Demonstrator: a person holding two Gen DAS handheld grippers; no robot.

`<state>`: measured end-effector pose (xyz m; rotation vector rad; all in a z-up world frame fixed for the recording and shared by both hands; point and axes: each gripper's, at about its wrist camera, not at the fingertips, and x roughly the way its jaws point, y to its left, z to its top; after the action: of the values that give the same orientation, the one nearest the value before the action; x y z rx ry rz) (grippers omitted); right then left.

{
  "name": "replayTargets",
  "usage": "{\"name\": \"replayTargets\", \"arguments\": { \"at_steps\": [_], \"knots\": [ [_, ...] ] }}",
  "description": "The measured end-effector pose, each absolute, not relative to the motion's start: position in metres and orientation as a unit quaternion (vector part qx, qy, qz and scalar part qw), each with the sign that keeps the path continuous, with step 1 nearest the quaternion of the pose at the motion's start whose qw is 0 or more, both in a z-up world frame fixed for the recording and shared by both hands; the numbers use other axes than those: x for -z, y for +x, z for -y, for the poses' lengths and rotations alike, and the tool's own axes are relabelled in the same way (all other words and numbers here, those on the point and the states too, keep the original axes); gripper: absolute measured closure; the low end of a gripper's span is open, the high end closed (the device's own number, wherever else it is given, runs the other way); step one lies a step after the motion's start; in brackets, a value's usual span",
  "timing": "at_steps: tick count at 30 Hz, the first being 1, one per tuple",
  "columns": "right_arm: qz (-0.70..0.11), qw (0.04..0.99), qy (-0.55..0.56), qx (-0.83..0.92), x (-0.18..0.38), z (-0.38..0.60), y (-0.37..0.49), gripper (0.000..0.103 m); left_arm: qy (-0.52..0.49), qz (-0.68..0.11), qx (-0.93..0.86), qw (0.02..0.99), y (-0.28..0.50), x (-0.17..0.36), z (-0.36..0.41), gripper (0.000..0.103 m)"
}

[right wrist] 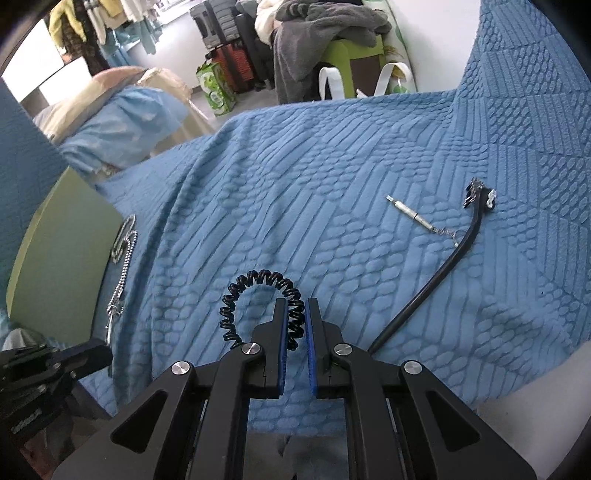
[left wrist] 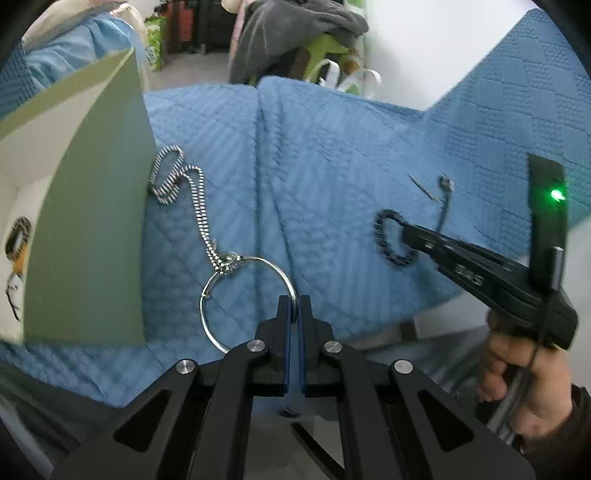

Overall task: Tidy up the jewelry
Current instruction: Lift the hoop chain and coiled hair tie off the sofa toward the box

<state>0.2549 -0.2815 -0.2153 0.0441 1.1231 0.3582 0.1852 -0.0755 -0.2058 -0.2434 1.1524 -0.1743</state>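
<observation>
Left wrist: silver ring (left wrist: 246, 302) trailing twisted silver chain (left wrist: 184, 199).

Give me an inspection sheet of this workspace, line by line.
Surface: blue quilted cover, wrinkled.
Job's things: silver ring with attached silver chain; black coiled bracelet; black cord with a small metal charm; open green box.
Clutter: nothing seen on the cover.
Grippers: left gripper shut on the ring; right gripper shut on the coiled bracelet.
Cables: nothing seen.
Surroundings: grey clothing pile, bags, pillow.
</observation>
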Motion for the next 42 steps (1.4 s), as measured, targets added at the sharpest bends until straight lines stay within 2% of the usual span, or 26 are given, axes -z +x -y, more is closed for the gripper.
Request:
{"name": "replayTargets", "arguments": {
  "at_steps": [13, 14, 15, 17, 26, 37, 40, 42],
  "knots": [
    [-0.539, 0.823, 0.008, -0.176, 0.223, 0.275, 0.25, 0.096, -0.143, -0.551, 0.094, 0.817, 0.167, 0.213, 0.069, 0.099],
    [-0.539, 0.824, 0.008, -0.177, 0.223, 0.274, 0.25, 0.096, -0.145, -0.55, 0.09, 0.818, 0.168, 0.213, 0.068, 0.094],
    [-0.538, 0.824, 0.009, -0.177, 0.223, 0.274, 0.251, 0.096, -0.146, -0.547, 0.082, 0.82, 0.169, 0.211, 0.065, 0.08],
    [-0.538, 0.824, 0.011, -0.177, 0.223, 0.275, 0.251, 0.096, -0.151, -0.536, 0.072, 0.828, 0.168, 0.209, 0.06, 0.068],
    [-0.536, 0.824, 0.023, -0.183, 0.224, 0.279, 0.255, 0.096, -0.121, -0.525, 0.024, 0.842, 0.173, 0.214, 0.057, 0.068],
    [-0.532, 0.826, 0.012, -0.186, 0.224, 0.276, 0.255, 0.095, -0.153, -0.509, -0.058, 0.845, 0.206, 0.227, 0.051, 0.069],
    [-0.53, 0.827, -0.003, -0.186, 0.223, 0.272, 0.254, 0.094, -0.154, -0.515, -0.071, 0.84, 0.209, 0.231, 0.051, 0.073],
    [-0.527, 0.828, -0.016, -0.189, 0.223, 0.269, 0.254, 0.09, -0.165, -0.523, -0.074, 0.833, 0.207, 0.234, 0.048, 0.082]
  ]
}}
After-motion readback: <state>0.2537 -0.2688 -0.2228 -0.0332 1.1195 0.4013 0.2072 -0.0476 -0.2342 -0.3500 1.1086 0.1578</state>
